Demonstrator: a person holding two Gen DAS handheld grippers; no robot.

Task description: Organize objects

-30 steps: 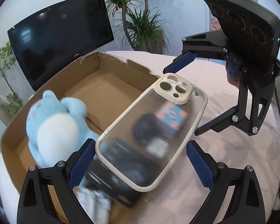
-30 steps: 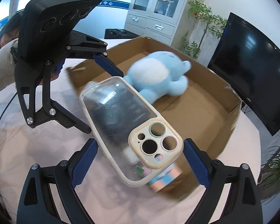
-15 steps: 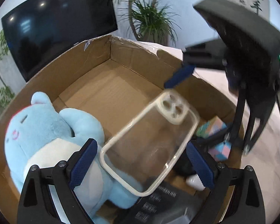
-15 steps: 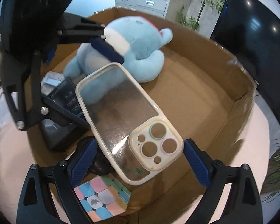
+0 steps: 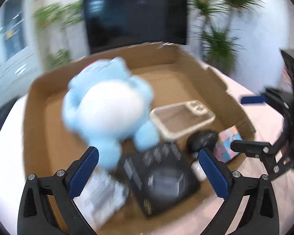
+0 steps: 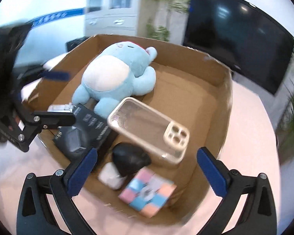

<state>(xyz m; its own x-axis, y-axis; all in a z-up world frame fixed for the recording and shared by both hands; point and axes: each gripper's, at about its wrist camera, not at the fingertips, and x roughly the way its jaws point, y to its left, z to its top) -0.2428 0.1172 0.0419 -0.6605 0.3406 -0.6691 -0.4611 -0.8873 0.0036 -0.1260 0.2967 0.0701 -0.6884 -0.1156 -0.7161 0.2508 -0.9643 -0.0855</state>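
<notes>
The clear phone case point(image 6: 147, 125) with a cream rim is inside the cardboard box point(image 6: 227, 105), tilted, beside the blue plush toy point(image 6: 117, 76). No pad touches it. In the left wrist view the phone case point(image 5: 182, 117) shows between the plush toy point(image 5: 107, 107) and the box's right wall. My left gripper point(image 5: 149, 172) hovers over the box's near end, its jaws opening with nothing between them. My right gripper point(image 6: 147, 166) hangs above the near corner, its jaws opening too, and grips nothing.
The box also holds a black carton point(image 6: 84, 129), a dark round object point(image 6: 130, 159), a small white case point(image 6: 109, 176) and a pastel puzzle cube point(image 6: 149, 193). It stands on a pale pink table point(image 6: 250, 121). A black screen point(image 5: 135, 15) and plants stand behind.
Both grippers held the phone case between them over the box. Now it is let go and sits in the box, and both grippers have rolled and drawn apart.
</notes>
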